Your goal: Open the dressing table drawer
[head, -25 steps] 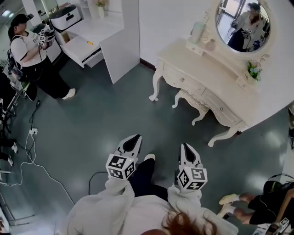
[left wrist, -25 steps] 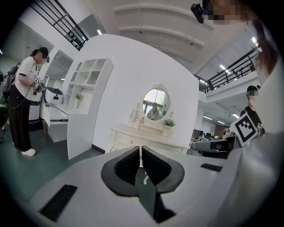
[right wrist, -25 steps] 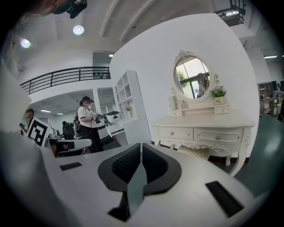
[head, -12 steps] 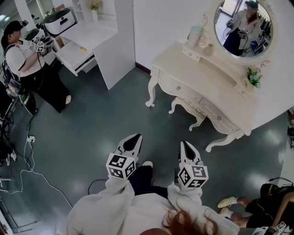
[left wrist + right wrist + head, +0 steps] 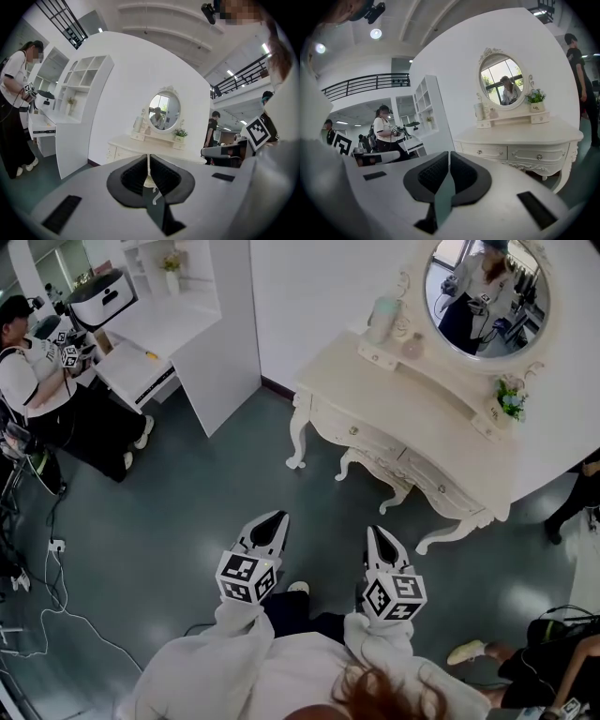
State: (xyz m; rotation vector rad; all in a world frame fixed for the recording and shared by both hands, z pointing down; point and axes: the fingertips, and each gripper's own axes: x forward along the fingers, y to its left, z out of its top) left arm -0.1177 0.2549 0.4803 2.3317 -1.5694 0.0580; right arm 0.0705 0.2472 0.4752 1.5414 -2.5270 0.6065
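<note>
The cream dressing table (image 5: 403,413) with a round mirror (image 5: 486,292) stands at the upper right of the head view, against a white wall. Its drawers (image 5: 367,439) are closed, each with a small knob (image 5: 353,430). My left gripper (image 5: 272,522) and right gripper (image 5: 380,536) hang side by side over the grey floor, well short of the table, both shut and empty. In the right gripper view the drawer fronts (image 5: 536,153) and a knob (image 5: 539,156) show beyond the closed right gripper (image 5: 449,160). The left gripper (image 5: 148,161) points at the table (image 5: 136,145) from farther off.
A white shelf unit with a desk (image 5: 202,334) stands at the upper left, and a person (image 5: 33,381) holding grippers stands beside it. Cables (image 5: 47,601) trail over the floor at left. Other people's feet (image 5: 466,651) and legs (image 5: 567,507) show at the right.
The dressing table has slid down and to the left in the head view and looks nearer. Both grippers keep their place in the view and stay shut.
</note>
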